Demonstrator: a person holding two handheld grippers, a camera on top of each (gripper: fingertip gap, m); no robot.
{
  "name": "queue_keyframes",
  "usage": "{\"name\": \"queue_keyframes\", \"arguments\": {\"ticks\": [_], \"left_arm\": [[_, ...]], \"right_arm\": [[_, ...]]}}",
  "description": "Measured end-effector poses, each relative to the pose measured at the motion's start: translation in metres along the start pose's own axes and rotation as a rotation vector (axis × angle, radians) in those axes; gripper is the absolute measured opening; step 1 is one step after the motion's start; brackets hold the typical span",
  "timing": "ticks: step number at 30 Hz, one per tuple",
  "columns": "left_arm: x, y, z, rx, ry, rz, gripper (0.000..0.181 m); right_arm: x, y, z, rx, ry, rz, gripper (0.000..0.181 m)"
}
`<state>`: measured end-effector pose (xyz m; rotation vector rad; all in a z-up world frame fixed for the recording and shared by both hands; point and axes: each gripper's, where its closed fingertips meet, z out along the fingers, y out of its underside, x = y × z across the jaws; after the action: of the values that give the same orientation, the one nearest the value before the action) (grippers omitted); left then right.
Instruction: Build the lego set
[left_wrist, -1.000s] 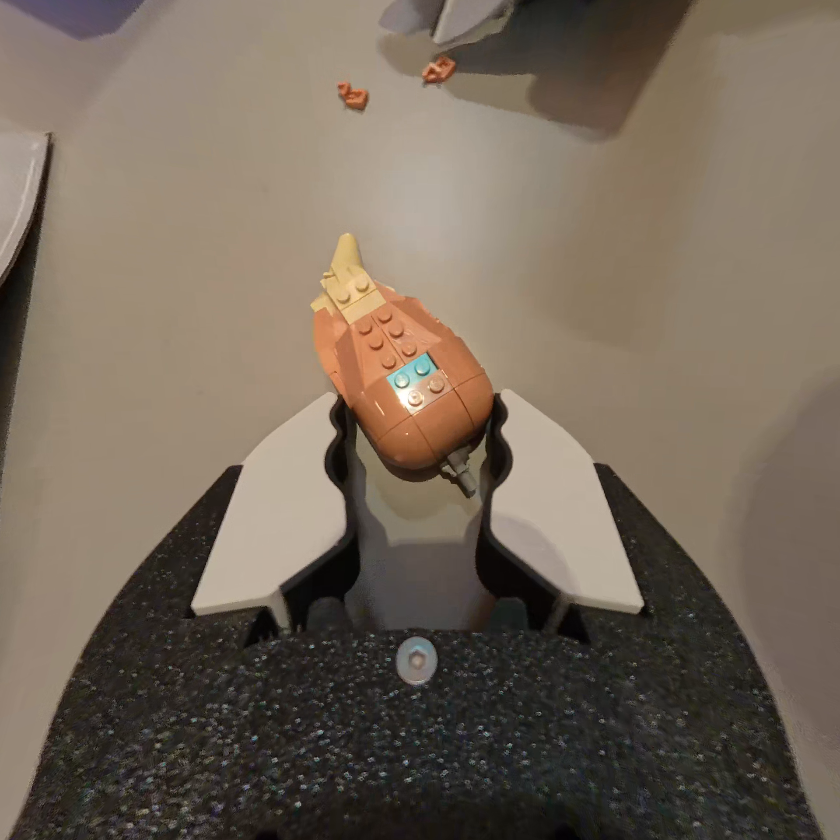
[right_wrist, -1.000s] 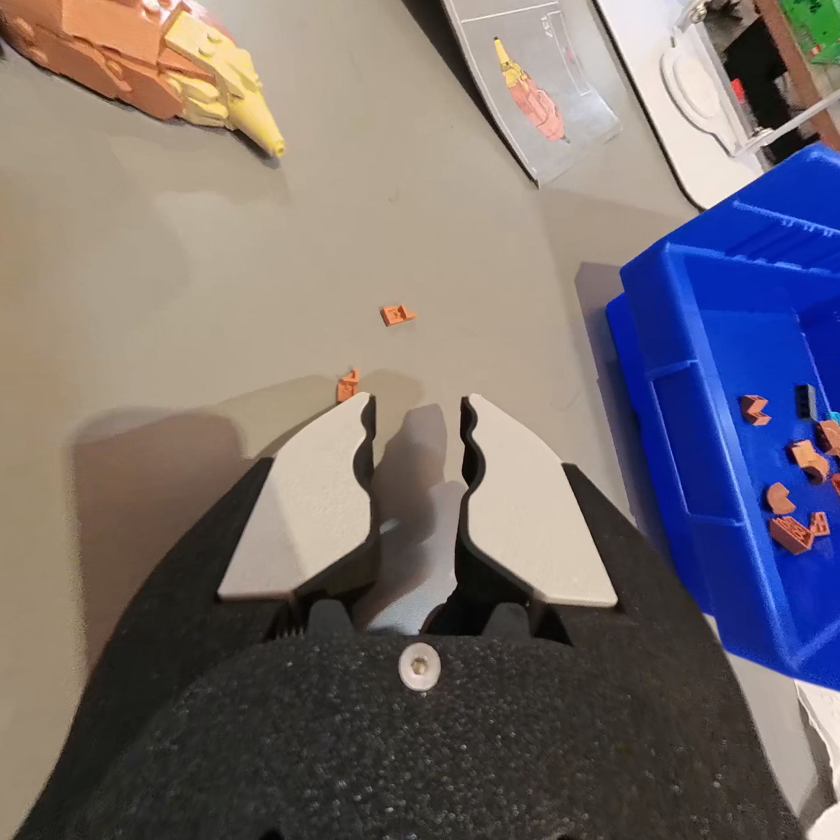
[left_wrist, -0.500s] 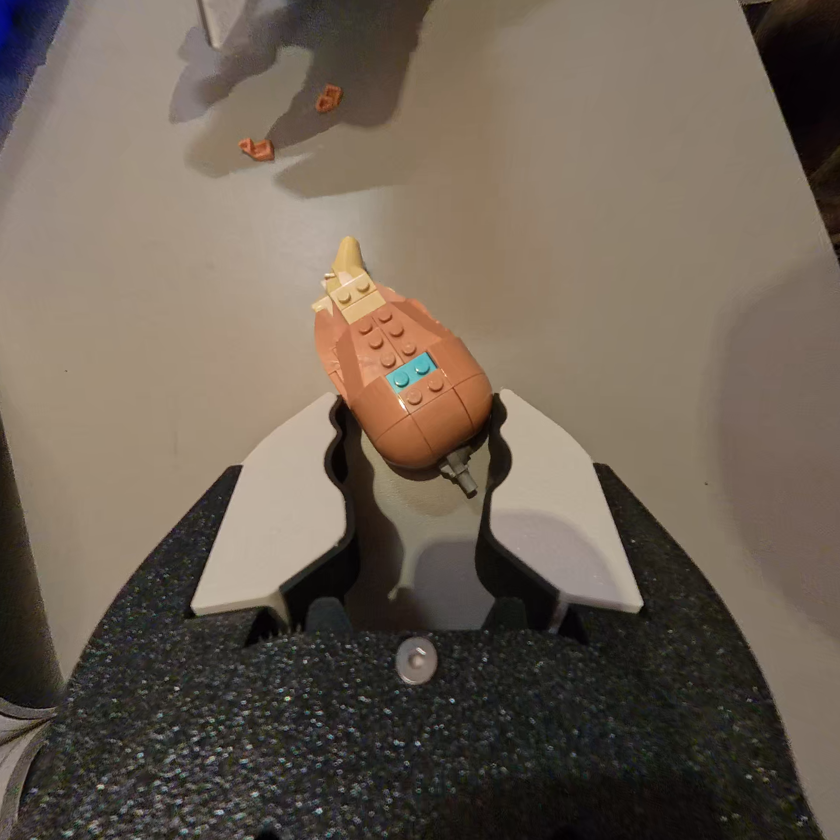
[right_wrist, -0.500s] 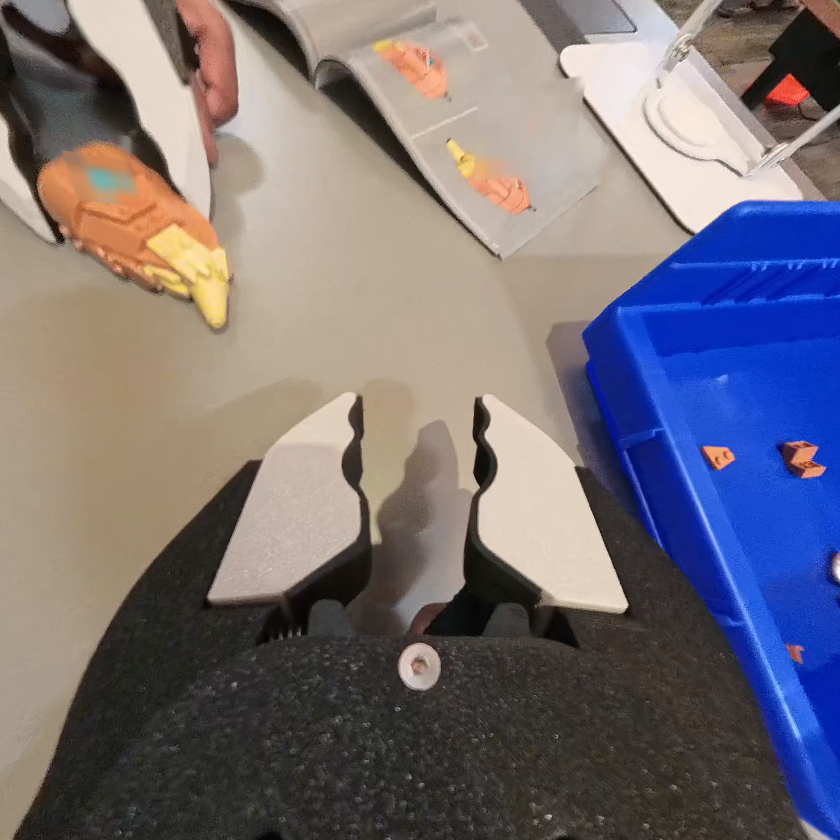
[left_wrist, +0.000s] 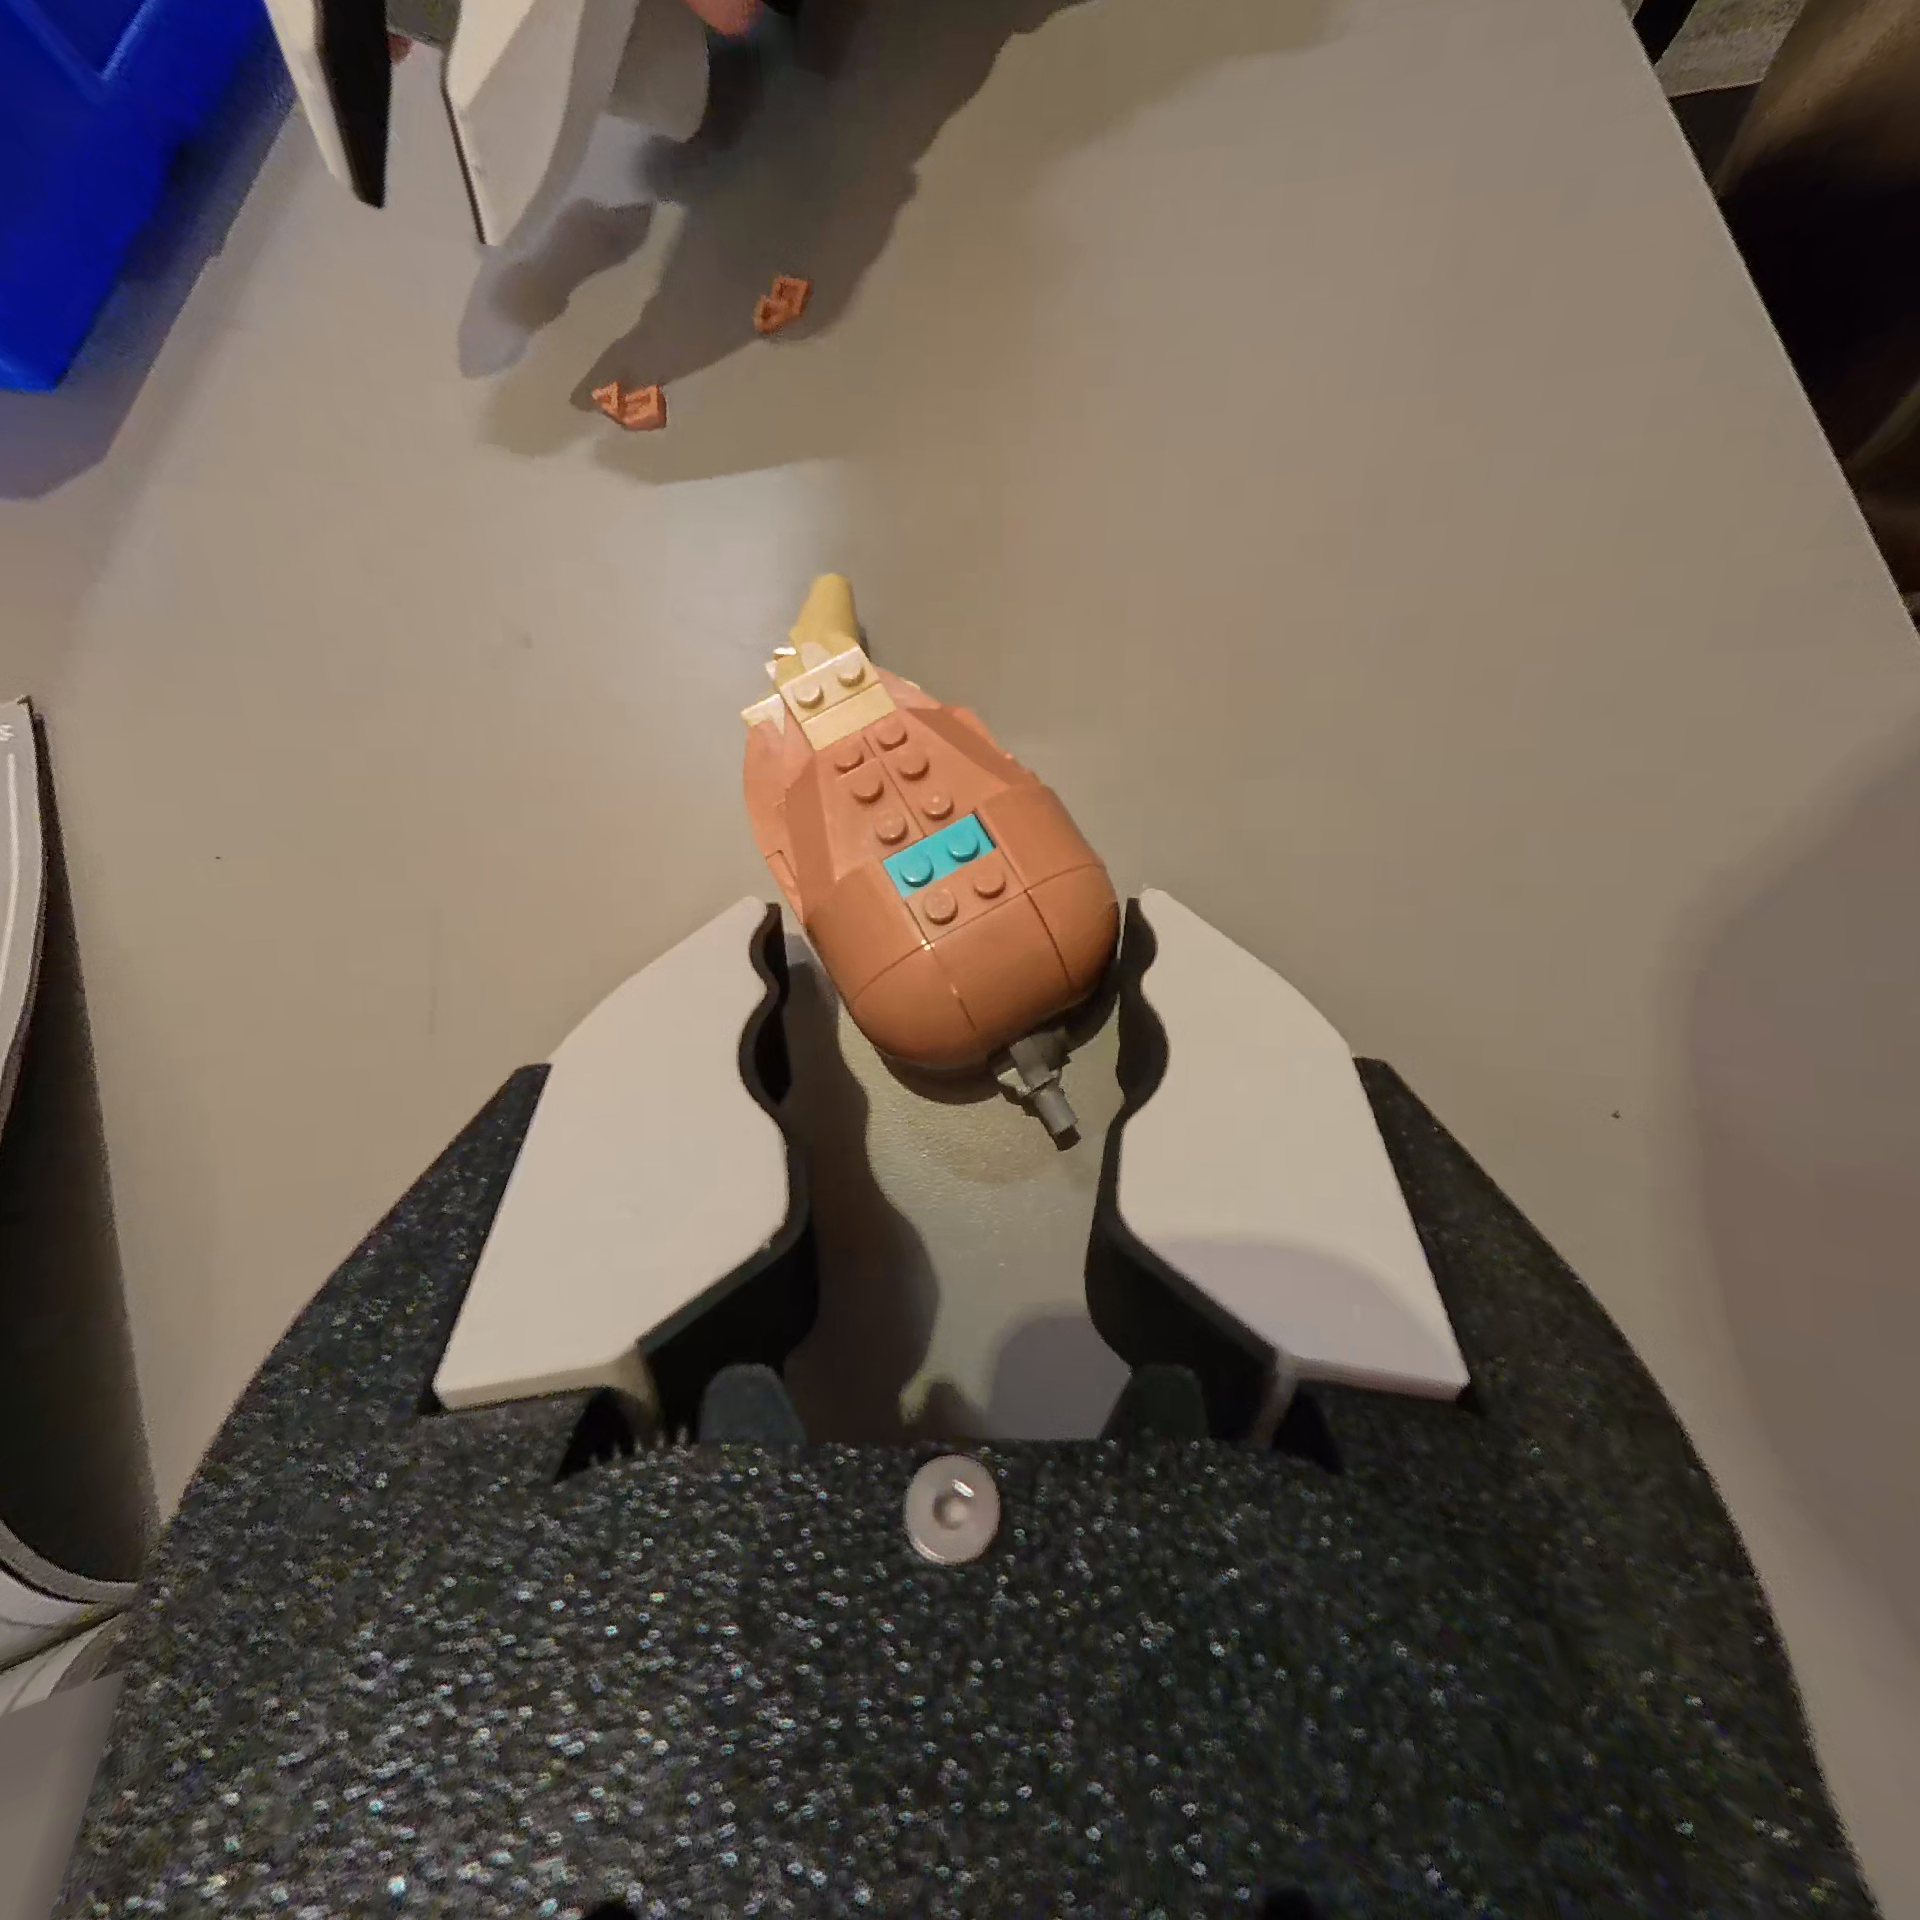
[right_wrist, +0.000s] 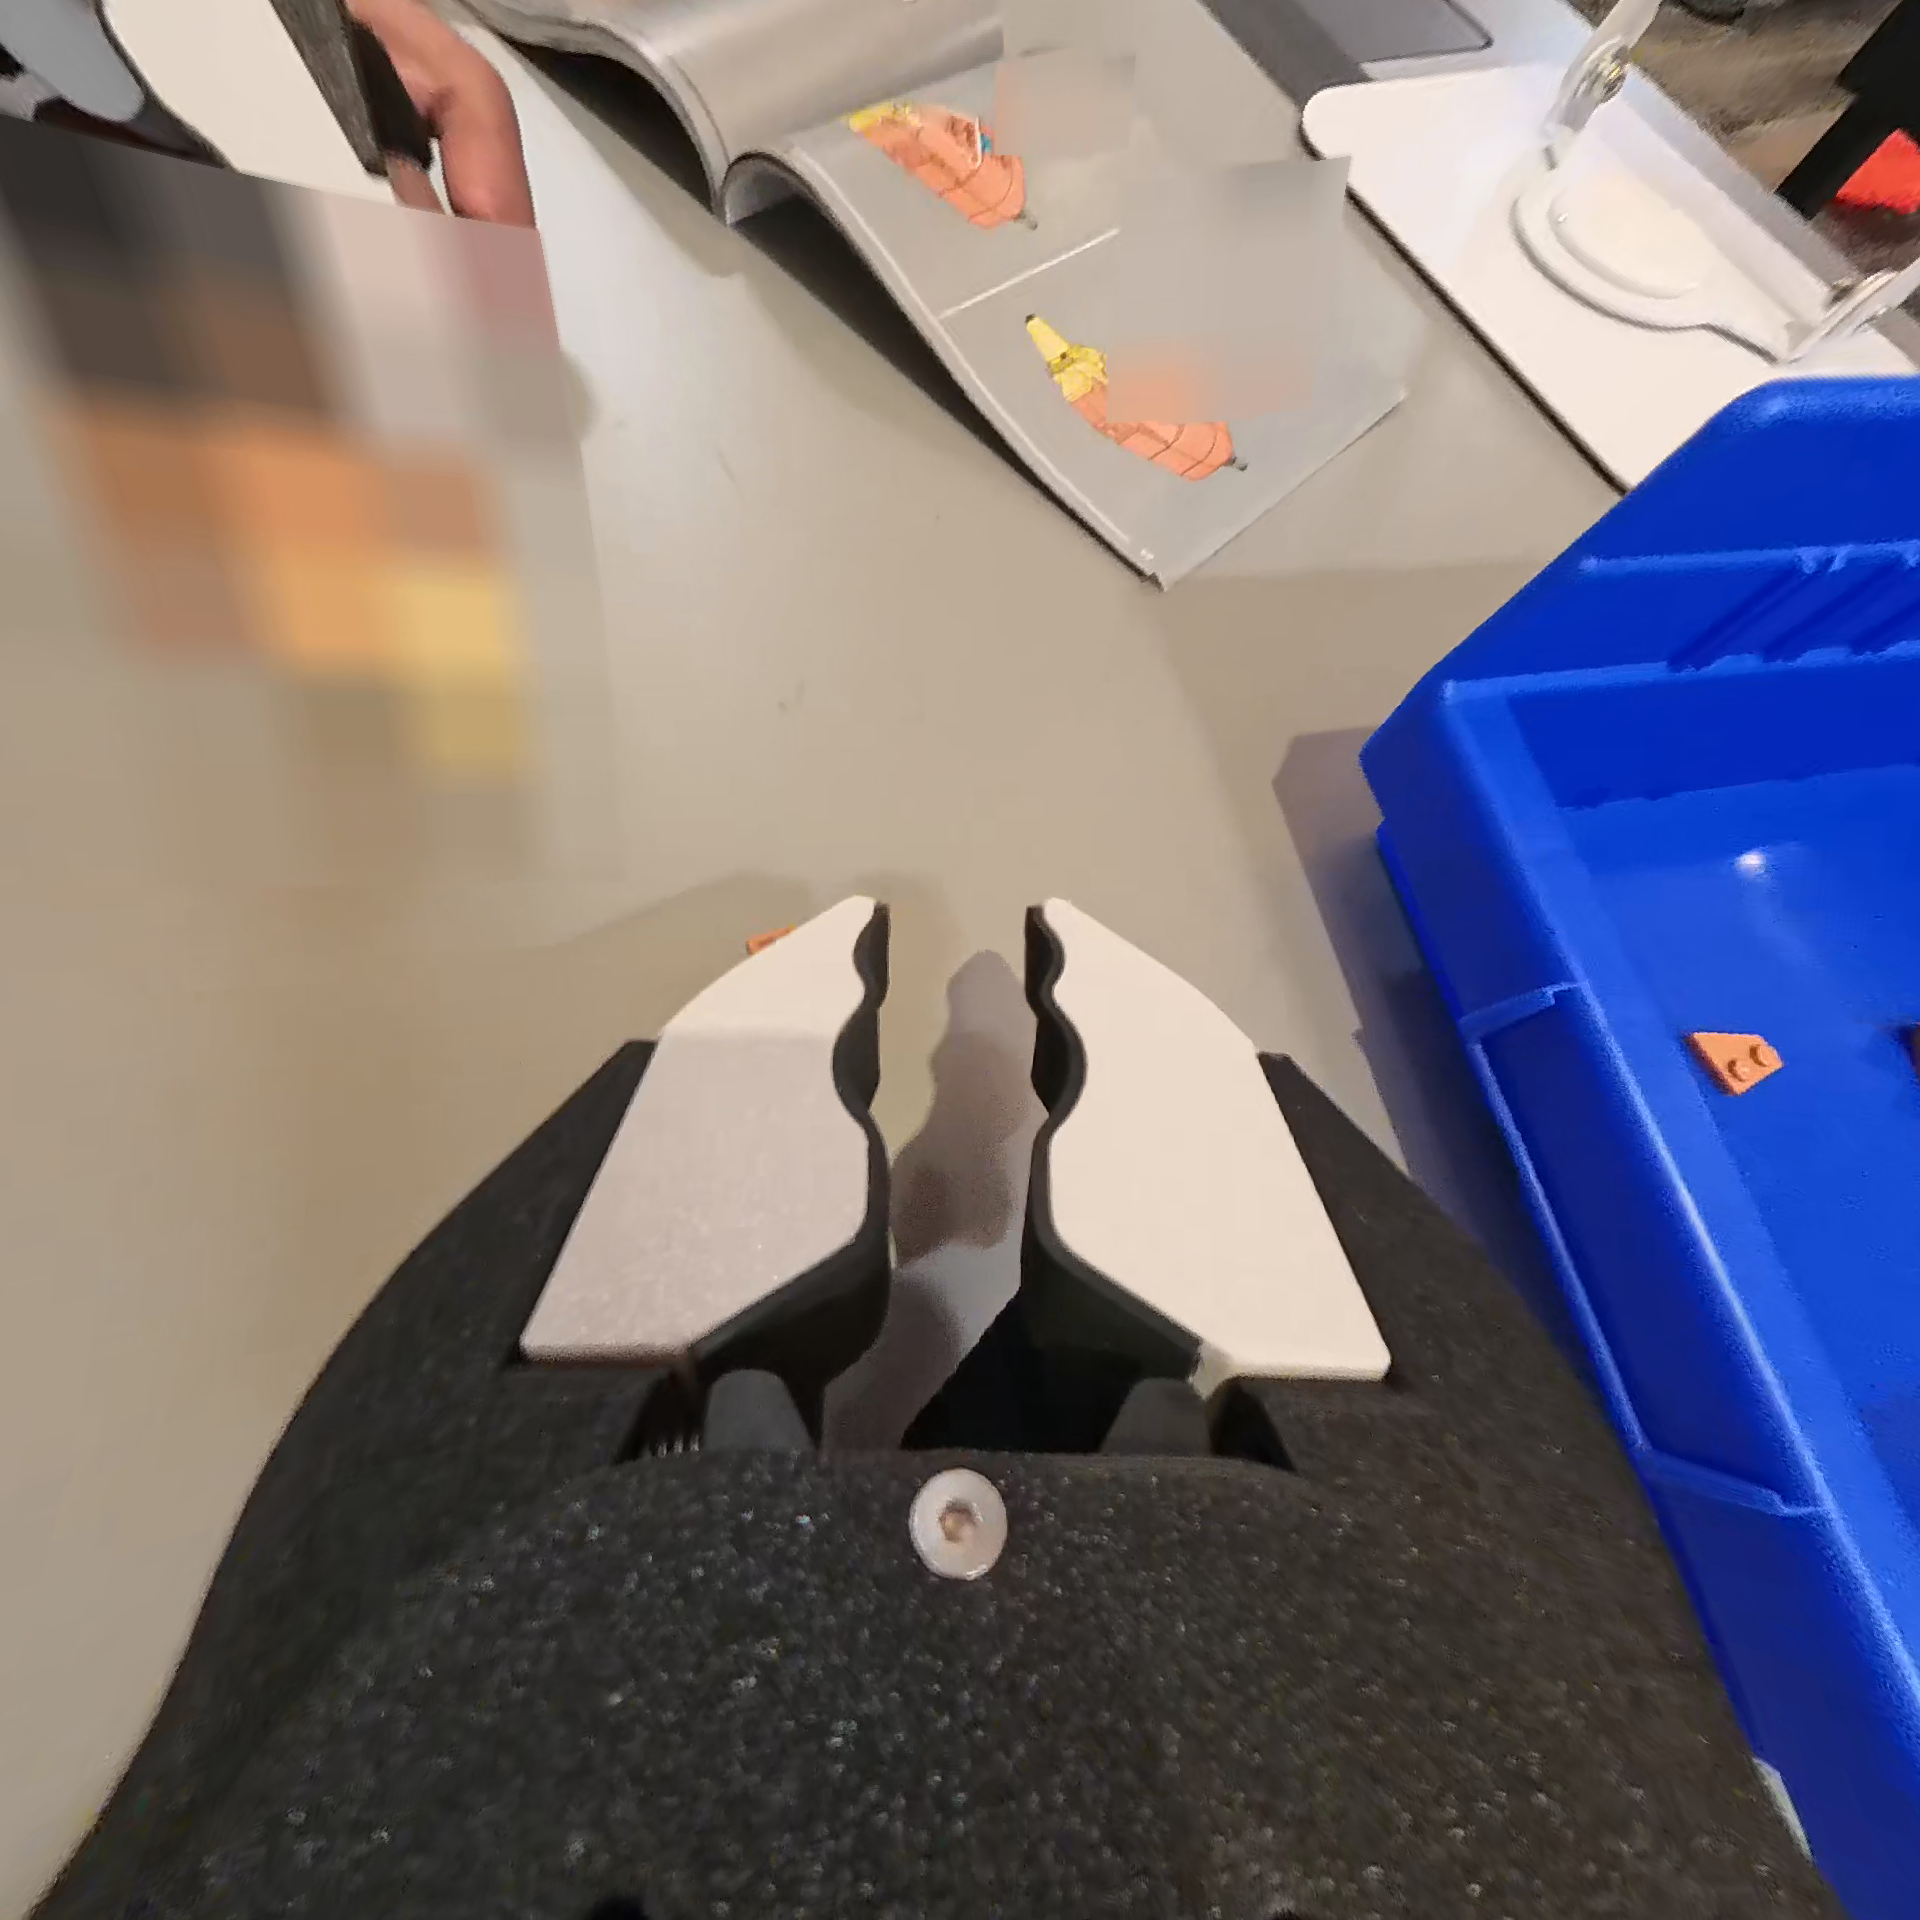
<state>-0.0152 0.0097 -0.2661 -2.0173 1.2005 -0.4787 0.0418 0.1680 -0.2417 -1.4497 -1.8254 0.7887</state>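
My left gripper (left_wrist: 951, 914) is shut on the rounded rear of the brown lego model (left_wrist: 914, 862), which has a teal plate on top, a tan pointed tip facing away and a grey pin at the back. It holds the model over the grey table (left_wrist: 1351, 520). Two small orange lego pieces (left_wrist: 781, 303) (left_wrist: 631, 403) lie on the table beyond it. My right gripper (right_wrist: 956, 920) hangs low over the table with a narrow gap between its jaws and nothing in it. It also shows at the top of the left wrist view (left_wrist: 416, 125). One orange piece (right_wrist: 769, 940) peeks out beside its left finger.
A blue bin (right_wrist: 1558, 883) holding loose orange pieces (right_wrist: 1733, 1060) stands to the right of my right gripper, and shows in the left wrist view (left_wrist: 73, 187). An open instruction booklet (right_wrist: 1039, 312) lies ahead. A white stand (right_wrist: 1610, 229) is at the far right.
My left gripper has swung round with the model still in it; the orange pieces and right gripper now look nearer. My right gripper's jaws have narrowed and it has shifted towards the bin.
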Motion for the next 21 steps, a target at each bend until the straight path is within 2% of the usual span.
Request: {"name": "queue_keyframes", "arguments": {"ticks": [8, 15, 21], "left_arm": [[0.003, 0.003, 0.001, -0.021, 0.014, 0.006, 0.066], [0.004, -0.004, -0.008, 0.054, 0.043, -0.037, 0.066], [0.002, -0.005, -0.008, 0.06, 0.039, -0.047, 0.066]], "right_arm": [[-0.001, 0.016, 0.0, -0.052, -0.036, -0.004, 0.025], [-0.01, 0.021, 0.001, -0.086, -0.113, -0.011, 0.025], [-0.018, 0.019, 0.008, -0.106, -0.146, -0.061, 0.025]]}}
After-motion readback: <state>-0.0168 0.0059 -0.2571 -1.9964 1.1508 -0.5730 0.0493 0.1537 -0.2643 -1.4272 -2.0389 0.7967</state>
